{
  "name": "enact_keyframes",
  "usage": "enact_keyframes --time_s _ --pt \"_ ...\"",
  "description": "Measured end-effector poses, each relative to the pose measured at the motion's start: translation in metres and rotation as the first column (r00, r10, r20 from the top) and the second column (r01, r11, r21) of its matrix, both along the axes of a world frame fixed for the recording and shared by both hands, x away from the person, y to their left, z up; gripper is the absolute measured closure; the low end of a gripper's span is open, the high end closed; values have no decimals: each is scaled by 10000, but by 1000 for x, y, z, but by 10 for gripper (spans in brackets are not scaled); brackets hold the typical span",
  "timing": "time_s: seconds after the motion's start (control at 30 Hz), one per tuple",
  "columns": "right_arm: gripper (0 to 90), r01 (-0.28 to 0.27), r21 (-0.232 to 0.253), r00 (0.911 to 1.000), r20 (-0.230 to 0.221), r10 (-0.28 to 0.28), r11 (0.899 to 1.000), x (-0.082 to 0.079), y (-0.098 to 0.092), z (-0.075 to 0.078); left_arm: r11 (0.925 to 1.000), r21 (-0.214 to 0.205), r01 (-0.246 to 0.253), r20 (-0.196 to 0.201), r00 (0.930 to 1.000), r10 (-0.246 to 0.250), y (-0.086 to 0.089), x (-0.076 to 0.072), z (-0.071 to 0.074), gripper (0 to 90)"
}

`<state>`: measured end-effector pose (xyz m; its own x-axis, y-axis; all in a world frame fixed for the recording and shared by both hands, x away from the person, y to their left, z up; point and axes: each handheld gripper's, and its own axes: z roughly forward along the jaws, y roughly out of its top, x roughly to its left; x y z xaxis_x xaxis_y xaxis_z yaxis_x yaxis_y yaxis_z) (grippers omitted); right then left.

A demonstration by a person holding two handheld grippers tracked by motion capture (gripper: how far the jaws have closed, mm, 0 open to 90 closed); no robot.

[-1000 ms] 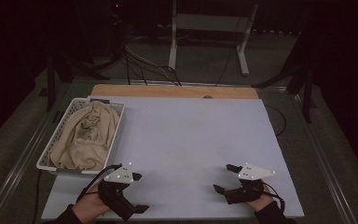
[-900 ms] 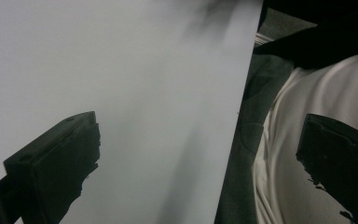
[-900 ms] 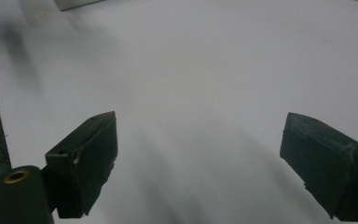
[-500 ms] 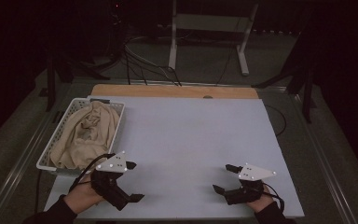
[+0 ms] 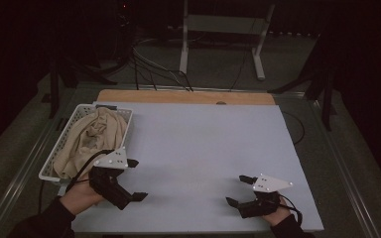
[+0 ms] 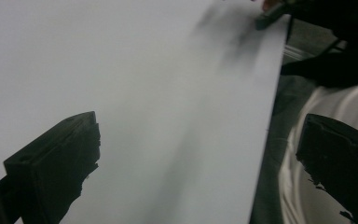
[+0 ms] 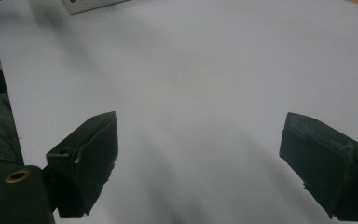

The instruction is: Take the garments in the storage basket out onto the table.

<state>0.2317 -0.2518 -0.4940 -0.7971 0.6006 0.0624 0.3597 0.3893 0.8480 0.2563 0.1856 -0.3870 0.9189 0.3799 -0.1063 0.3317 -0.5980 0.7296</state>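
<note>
A white mesh basket point(image 5: 67, 130) stands at the table's left edge with a crumpled beige cloth point(image 5: 88, 140) piled in it. My left gripper point(image 5: 138, 179) hovers just right of the basket's near corner, open and holding nothing. In the left gripper view its jaws stand wide apart over the white table sheet point(image 6: 135, 84) and its front edge. My right gripper point(image 5: 236, 190) rests near the front right of the sheet, open and holding nothing, pointing left. In the right gripper view my right gripper point(image 7: 205, 158) spreads over bare sheet, and a corner of the basket point(image 7: 91, 4) peeks in at the top.
The white sheet point(image 5: 203, 148) covers the table, with a wooden strip point(image 5: 183, 96) showing along its back edge. Beyond the table stand a white metal frame point(image 5: 223, 29) and floor cables point(image 5: 149, 59) in a dark room. A metal rail point(image 5: 25, 163) runs beside the basket.
My left gripper has moved away from the person and leftward, closer to the basket's near corner. The right gripper has stayed almost in place.
</note>
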Motion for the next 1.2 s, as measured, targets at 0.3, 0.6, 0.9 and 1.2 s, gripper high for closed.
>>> enact_keyframes --time_s 0.3,0.6,0.9,1.2 --pt "118 -13 25 10000 -4 13 10000 0 0 0 9981 -40 -609 199 9979 610 17 17 14 2" --pt "119 -98 -26 9999 -43 98 9999 1 1 -1 9921 209 -1233 356 9918 1225 33 37 21 2" --pt "119 -103 -2 9999 -82 103 9999 1 1 -1 9769 283 -2117 446 9766 2104 52 66 27 2" --pt "119 -119 25 9999 -109 119 9999 0 1 -1 9537 294 -2992 316 9539 2983 69 95 27 2"
